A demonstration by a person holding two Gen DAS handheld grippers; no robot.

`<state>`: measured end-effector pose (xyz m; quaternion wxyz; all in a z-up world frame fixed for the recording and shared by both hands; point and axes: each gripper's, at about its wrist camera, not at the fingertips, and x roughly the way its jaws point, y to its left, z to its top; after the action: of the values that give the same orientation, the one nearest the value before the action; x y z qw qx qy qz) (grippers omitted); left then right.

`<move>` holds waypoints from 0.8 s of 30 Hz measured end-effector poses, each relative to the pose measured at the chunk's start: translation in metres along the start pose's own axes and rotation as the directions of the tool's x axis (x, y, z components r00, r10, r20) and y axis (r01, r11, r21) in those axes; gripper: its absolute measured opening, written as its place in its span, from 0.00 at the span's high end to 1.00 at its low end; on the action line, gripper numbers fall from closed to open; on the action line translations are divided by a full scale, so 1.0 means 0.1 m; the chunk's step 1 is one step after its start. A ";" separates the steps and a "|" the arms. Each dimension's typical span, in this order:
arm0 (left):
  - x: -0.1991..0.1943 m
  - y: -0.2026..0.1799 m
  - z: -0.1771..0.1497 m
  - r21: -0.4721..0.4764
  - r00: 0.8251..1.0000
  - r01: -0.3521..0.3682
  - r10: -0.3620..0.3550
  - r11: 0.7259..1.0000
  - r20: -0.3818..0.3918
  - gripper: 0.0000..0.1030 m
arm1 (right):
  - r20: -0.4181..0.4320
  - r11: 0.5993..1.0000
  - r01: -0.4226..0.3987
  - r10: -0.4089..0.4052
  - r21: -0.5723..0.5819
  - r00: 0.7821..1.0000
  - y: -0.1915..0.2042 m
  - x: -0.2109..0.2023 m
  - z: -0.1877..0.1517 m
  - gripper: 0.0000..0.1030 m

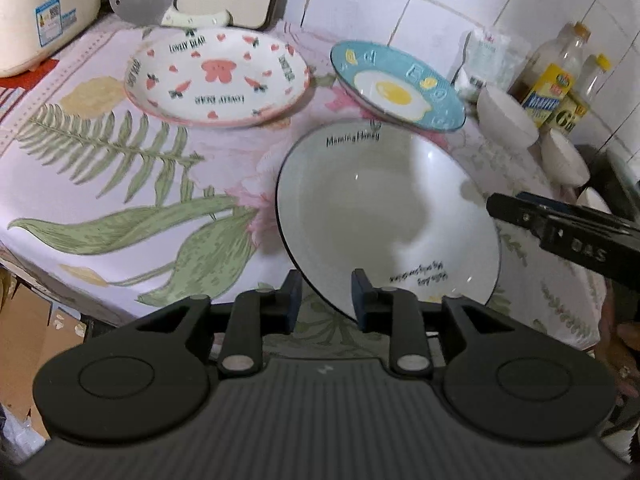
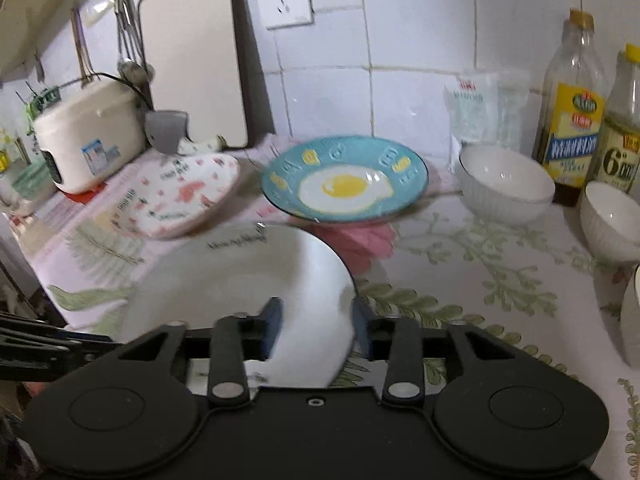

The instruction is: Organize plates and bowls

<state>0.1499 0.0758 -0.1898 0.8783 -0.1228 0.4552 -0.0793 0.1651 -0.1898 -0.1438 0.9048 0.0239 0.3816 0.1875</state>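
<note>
A large white ceramic plate with a thin dark rim (image 1: 384, 208) sits on the leaf-printed tabletop (image 1: 120, 184), just in front of a blue fried-egg plate (image 1: 396, 84). The left tongs (image 1: 326, 296) and right tongs (image 2: 318, 326) each straddle its near rim, released, pads not pressing it.

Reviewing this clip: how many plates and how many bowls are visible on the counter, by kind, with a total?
Plates: 3, namely the pink bear plate, the blue egg plate and the large white plate.
Bowls: 3 white ones, two in full view and a third showing only as a rim at the right edge.
Total: 6.
</note>
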 end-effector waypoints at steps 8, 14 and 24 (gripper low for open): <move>-0.44 0.16 0.19 -0.044 0.996 0.004 0.000 0.999 0.095 0.56 | -0.006 0.993 -0.114 0.115 0.023 0.993 0.35 -0.29 0.32 0.35; -0.62 0.34 0.29 -0.060 0.987 -0.047 0.055 0.997 0.151 0.50 | 0.008 0.983 -0.180 0.180 0.017 0.984 0.61 -0.39 0.52 0.34; -0.79 0.55 0.51 -0.083 0.962 -0.120 0.136 0.989 0.237 0.44 | 0.004 0.957 -0.285 0.285 0.051 0.959 0.87 -0.27 0.85 0.33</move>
<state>0.1476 0.1560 -0.1158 0.9259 -0.1316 0.3541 0.0086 0.1794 -0.1101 -0.0486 0.8669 0.1015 0.3802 0.3060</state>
